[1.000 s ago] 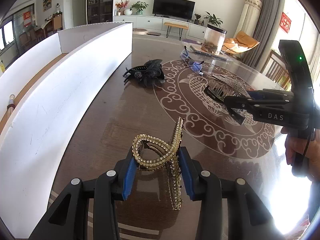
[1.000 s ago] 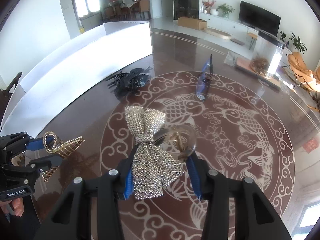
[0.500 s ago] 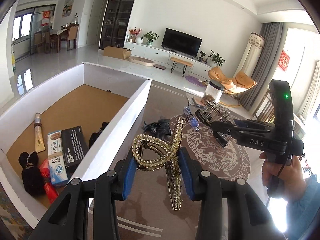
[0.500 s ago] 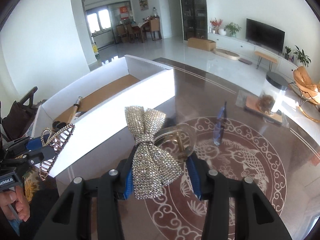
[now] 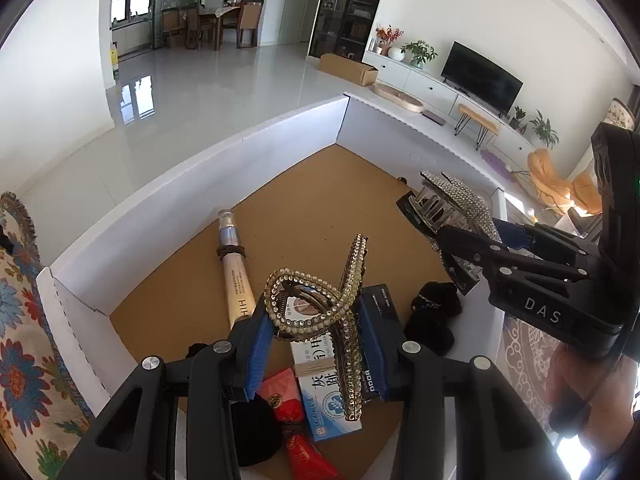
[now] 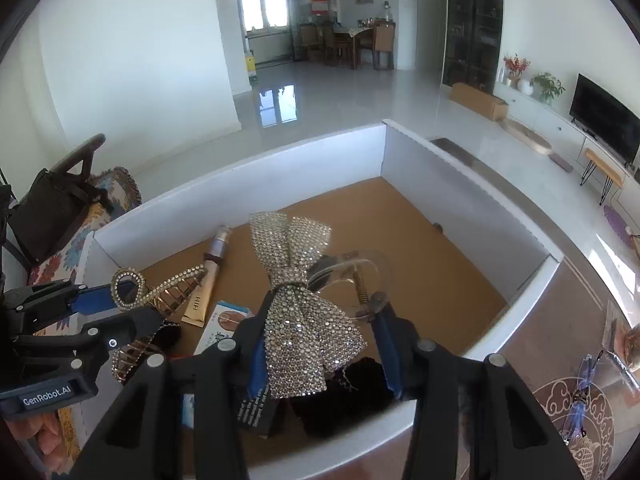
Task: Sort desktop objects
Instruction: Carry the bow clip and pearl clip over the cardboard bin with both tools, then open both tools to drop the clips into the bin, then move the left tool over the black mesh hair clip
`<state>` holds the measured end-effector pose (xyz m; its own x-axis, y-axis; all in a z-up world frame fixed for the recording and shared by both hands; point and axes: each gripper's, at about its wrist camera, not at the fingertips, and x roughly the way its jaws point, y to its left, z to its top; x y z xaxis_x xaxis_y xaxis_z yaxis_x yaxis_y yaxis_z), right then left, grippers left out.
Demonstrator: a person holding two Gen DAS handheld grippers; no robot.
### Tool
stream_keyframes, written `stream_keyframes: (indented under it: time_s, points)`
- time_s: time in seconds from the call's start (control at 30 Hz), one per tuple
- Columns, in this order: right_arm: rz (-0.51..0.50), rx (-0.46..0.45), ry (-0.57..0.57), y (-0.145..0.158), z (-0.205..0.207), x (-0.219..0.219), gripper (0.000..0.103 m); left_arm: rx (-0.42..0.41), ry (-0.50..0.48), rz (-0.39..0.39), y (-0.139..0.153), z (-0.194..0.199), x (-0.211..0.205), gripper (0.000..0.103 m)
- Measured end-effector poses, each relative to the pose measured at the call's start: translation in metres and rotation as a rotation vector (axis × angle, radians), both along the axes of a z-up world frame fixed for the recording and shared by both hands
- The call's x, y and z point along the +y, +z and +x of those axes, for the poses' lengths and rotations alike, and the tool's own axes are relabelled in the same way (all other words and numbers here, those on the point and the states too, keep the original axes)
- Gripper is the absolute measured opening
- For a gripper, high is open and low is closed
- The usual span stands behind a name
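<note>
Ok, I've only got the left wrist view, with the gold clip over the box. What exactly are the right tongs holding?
Observer: A silver rhinestone bow clip. The right tongs grip it by the clear claw behind the bow.
Operator: Is it over the box too?
Observer: Yes. In the right wrist view it hangs inside the white box, above black items in the near corner.
Operator: Anything out on the table?
Observer: Blue glasses lie on the patterned table, to the right of the box.
</note>
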<state>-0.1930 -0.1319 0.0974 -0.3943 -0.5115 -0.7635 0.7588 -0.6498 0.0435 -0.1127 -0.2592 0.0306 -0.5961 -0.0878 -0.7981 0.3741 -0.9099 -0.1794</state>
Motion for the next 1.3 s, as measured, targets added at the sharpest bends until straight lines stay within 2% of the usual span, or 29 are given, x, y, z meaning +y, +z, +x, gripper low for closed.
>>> stream_keyframes:
  time_s: [0.07,0.13,0.17,0.33,0.37,0.43,0.47,0.5,0.6,0.7,0.77,0.87,1.0,1.13,1.3]
  points:
    - [0.041,-0.032,-0.008,-0.018,-0.008,-0.019,0.048,-0.053,0.029,0.007,-0.013,-0.004,-0.009,0.044]
    - [0.061,-0.053,-0.027,-0.030,-0.017,-0.026,0.063,-0.091,0.050,0.012,-0.022,-0.003,-0.015,0.058]
    - [0.060,-0.057,-0.036,-0.032,-0.020,-0.027,0.074,-0.095,0.056,0.009,-0.024,-0.001,-0.016,0.071]
    - [-0.037,-0.040,-0.068,-0.012,-0.009,0.006,0.077,0.015,0.053,-0.032,0.001,0.026,0.009,0.074]
    - [-0.056,-0.012,-0.072,-0.007,-0.001,0.019,0.077,0.050,0.038,-0.037,0.010,0.033,0.020,0.074]
    - [-0.089,0.061,-0.093,0.007,0.019,0.052,0.088,0.115,-0.008,-0.034,0.025,0.043,0.049,0.075]
    - [-0.100,0.103,-0.116,0.010,0.030,0.072,0.098,0.147,-0.045,-0.028,0.032,0.047,0.066,0.077]
    - [-0.108,0.142,-0.144,0.013,0.041,0.095,0.103,0.175,-0.087,-0.023,0.038,0.052,0.085,0.082]
    - [-0.089,0.205,-0.224,0.006,0.070,0.164,0.103,0.241,-0.212,-0.030,0.051,0.064,0.146,0.090]
    - [0.003,0.212,-0.335,-0.022,0.089,0.237,0.103,0.258,-0.336,-0.006,0.050,0.068,0.202,0.096]
    - [0.053,0.181,-0.409,-0.044,0.099,0.286,0.103,0.241,-0.406,0.017,0.040,0.067,0.233,0.098]
    - [0.091,0.123,-0.503,-0.069,0.112,0.347,0.103,0.161,-0.466,0.000,0.014,0.060,0.274,0.098]
    - [0.082,0.054,-0.606,-0.091,0.128,0.404,0.103,0.062,-0.506,0.002,-0.028,0.047,0.300,0.098]
    - [0.071,0.023,-0.646,-0.105,0.146,0.427,0.103,-0.029,-0.558,-0.068,-0.058,0.041,0.320,0.098]
    - [0.028,-0.006,-0.638,-0.109,0.149,0.423,0.103,-0.050,-0.591,-0.096,-0.072,0.043,0.326,0.098]
